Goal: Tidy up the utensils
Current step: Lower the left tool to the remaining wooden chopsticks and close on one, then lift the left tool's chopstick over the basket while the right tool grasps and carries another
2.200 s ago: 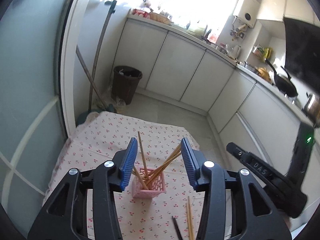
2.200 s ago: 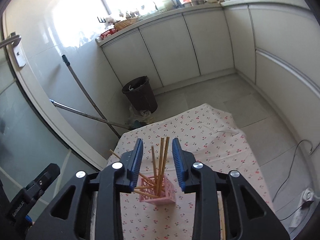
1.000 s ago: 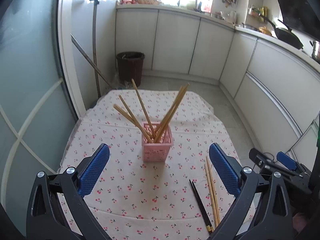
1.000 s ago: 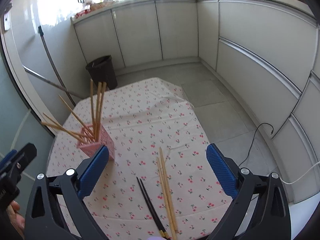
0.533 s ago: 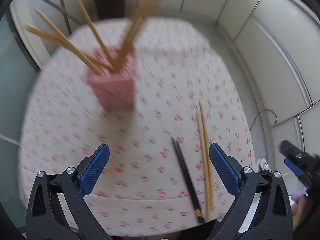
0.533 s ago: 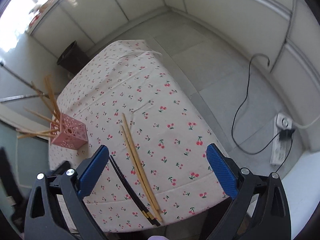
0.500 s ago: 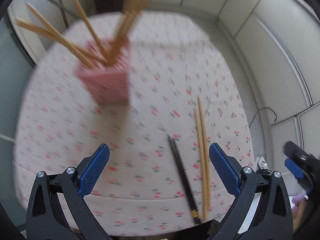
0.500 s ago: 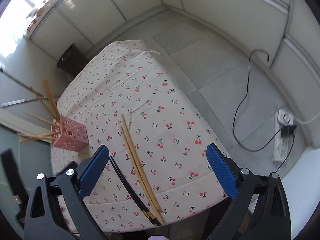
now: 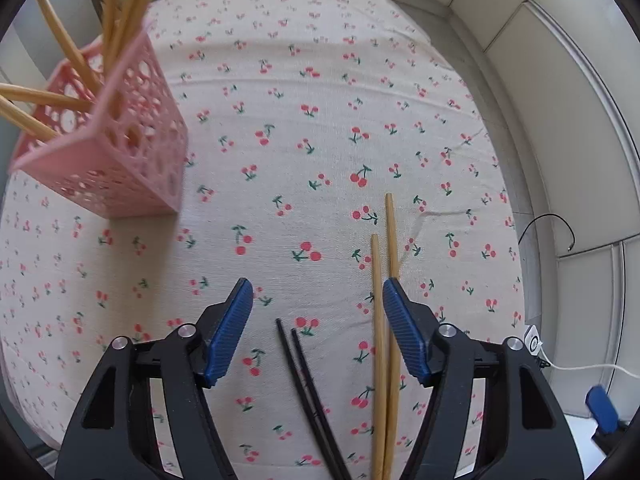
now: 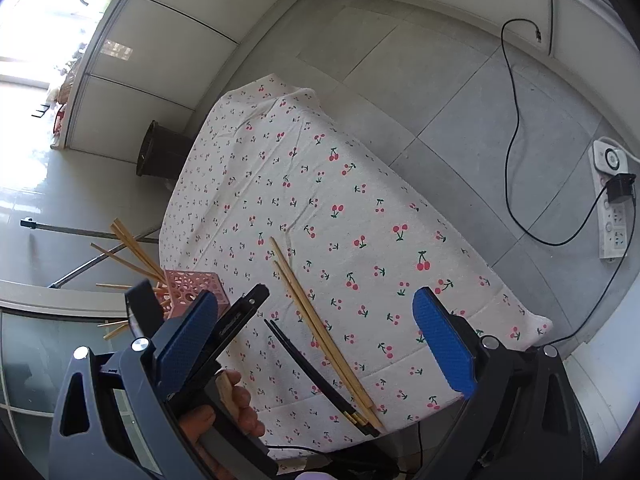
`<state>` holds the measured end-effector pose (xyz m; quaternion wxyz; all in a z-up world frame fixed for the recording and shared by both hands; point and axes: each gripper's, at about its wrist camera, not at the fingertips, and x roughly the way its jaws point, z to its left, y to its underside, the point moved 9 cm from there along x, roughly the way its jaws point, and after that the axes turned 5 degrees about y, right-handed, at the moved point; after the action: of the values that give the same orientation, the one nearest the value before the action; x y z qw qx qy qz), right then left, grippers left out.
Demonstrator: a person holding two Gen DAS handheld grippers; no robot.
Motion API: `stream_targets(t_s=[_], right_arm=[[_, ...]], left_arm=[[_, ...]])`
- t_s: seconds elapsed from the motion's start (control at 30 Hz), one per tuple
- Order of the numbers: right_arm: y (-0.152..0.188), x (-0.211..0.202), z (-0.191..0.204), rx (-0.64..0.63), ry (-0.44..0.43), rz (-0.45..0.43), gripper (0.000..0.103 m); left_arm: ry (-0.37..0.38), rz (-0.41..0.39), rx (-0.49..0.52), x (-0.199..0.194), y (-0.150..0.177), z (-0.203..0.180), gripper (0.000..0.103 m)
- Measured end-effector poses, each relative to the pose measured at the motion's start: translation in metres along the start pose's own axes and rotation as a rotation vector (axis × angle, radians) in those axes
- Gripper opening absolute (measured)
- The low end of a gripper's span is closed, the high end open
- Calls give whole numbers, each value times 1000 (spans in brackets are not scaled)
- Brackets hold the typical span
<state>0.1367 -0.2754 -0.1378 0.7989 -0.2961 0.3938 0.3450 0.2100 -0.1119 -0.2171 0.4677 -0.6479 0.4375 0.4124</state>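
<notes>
While most chopsticks sit in the pink basket (image 9: 116, 136), black pair (image 9: 304, 376) and wooden pair (image 9: 384, 300) remain; left gripper (image 9: 316, 328) and right gripper (image 10: 320, 332) gape empty.

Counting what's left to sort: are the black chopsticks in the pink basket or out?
Out: black chopsticks lie flat on the cloth, apart from the pink basket.

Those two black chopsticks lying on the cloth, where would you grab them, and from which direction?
Probably mid-length, from straight above, closing across both. The black chopsticks lie flat, side by side on the tablecloth, so one pinch could catch the pair. The left tool is open above them.
</notes>
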Motion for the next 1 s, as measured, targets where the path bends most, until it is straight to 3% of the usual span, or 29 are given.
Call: stream_targets(t_s=[0.17,0.4,0.57,0.63,0.83,1.0], right_arm=[[-3,3,-6,32,-10,14,95],[-8,0,-10,55,-27,16,95],[-12,0,-10,33,-7,8,95],[-14,2,-10,24,4,7,95],[-18,22,-17,34,42,36,95],[-24,43,-10,-1,87,37,95]], left_arm=[[3,4,-16,11,-2,-10,58],[-69,-8,-1,25,-1,-18,45],[-88,-4,51,33,-1,-29,18],[-48,3,75,34,3,-38,5],[82,-28,65,24,5,-46,4],[259,-90,8,-30,-4,-34,4]])
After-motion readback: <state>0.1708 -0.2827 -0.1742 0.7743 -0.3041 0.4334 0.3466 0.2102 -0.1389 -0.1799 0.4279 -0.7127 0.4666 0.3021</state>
